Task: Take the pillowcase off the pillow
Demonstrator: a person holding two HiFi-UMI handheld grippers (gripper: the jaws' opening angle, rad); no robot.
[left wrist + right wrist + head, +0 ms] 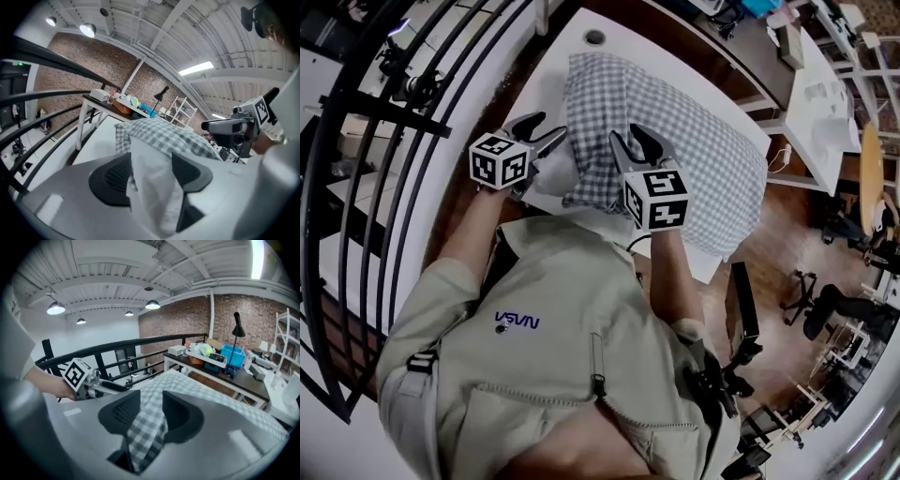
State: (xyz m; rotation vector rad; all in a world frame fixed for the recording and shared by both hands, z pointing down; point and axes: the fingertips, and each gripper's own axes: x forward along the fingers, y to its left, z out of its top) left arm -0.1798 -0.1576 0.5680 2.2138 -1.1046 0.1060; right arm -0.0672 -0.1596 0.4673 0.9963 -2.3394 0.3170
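Note:
A pillow in a blue-and-white checked pillowcase [694, 141] lies across the white table [609, 28], its near end toward me. My left gripper [546, 129] is at that end's left corner. In the left gripper view its jaws [151, 164] stand apart, with a fold of white cloth [154, 187] loose between the pads. My right gripper [628, 136] rests on the near edge of the pillowcase. In the right gripper view a strip of checked cloth [145, 432] hangs between its spread jaws [147, 406]. Each gripper also shows in the other's view: the right gripper [234, 125], the left gripper [82, 376].
A black metal railing [356, 187] curves along the left of the table. Beyond the pillow stands a desk [225, 376] with a lamp and boxes. White shelving and chairs [825, 309] stand on the wooden floor to the right.

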